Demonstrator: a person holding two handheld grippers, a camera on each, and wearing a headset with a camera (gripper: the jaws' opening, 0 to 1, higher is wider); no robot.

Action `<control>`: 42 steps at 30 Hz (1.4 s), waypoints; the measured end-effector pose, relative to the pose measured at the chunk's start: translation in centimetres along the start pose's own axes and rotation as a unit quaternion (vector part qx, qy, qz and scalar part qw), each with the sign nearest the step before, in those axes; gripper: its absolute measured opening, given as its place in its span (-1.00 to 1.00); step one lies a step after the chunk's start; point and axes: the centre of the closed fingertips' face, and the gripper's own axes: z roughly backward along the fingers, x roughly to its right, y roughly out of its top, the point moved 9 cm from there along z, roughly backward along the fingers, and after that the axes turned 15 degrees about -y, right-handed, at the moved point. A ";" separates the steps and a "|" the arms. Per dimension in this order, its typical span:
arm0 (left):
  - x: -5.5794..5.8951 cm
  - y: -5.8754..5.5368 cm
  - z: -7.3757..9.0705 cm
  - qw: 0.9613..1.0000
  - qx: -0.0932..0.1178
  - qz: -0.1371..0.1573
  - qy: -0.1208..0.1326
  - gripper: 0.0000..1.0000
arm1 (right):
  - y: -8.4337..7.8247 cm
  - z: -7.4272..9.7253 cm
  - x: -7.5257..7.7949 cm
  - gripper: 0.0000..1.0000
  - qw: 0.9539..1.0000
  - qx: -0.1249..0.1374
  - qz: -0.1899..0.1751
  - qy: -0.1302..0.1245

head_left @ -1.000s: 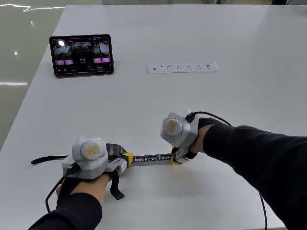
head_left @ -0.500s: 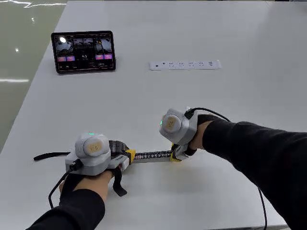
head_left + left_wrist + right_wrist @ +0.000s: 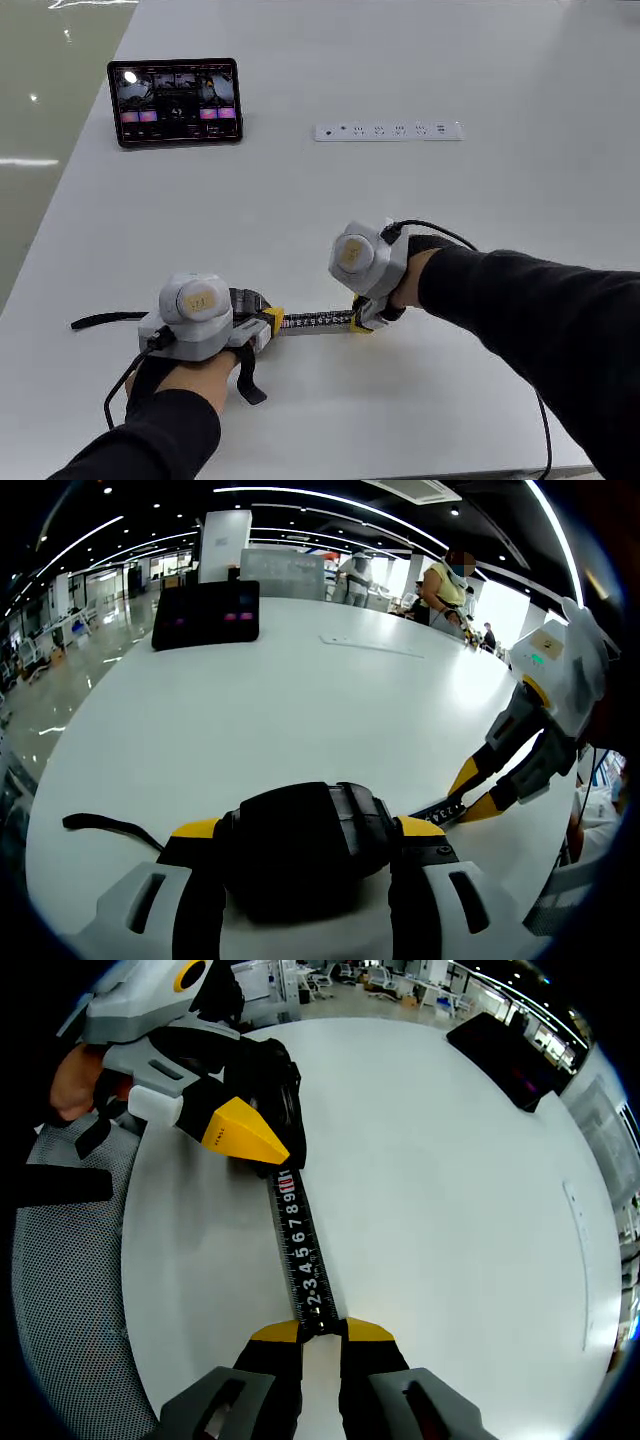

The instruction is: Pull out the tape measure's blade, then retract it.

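The right gripper [image 3: 322, 1332] has drawn closer to the left gripper [image 3: 308, 830] than a second ago, and less of the blade [image 3: 318, 320] lies bare between them. The tape measure [image 3: 247, 303], with its black case, sits near the front edge of the white tabletop [image 3: 450, 200], clamped between the left gripper's fingers. The blade runs flat along the tabletop to the right gripper, whose fingers are set narrow and pinch its tip. A black strap [image 3: 100, 321] lies on the tabletop left of the case. Farther back are a tablet [image 3: 175, 100] and a white power strip [image 3: 390, 131], well apart from each other.
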 end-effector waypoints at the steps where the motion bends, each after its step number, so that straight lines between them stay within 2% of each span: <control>1: 0.0 0.0 0.0 1.000 0.000 0.000 0.000 0.24 | 0.0 0.0 -0.1 -0.81 1.000 0.001 -0.001 -0.001; 7: 0.1 0.0 0.0 1.000 0.001 0.000 0.000 0.24 | 0.3 -0.1 -0.1 -0.82 1.000 0.007 0.008 0.000; 42: 0.1 0.0 0.1 1.000 0.000 0.005 -0.005 0.24 | 1.6 -0.4 -0.5 -0.81 1.000 0.022 -0.020 0.007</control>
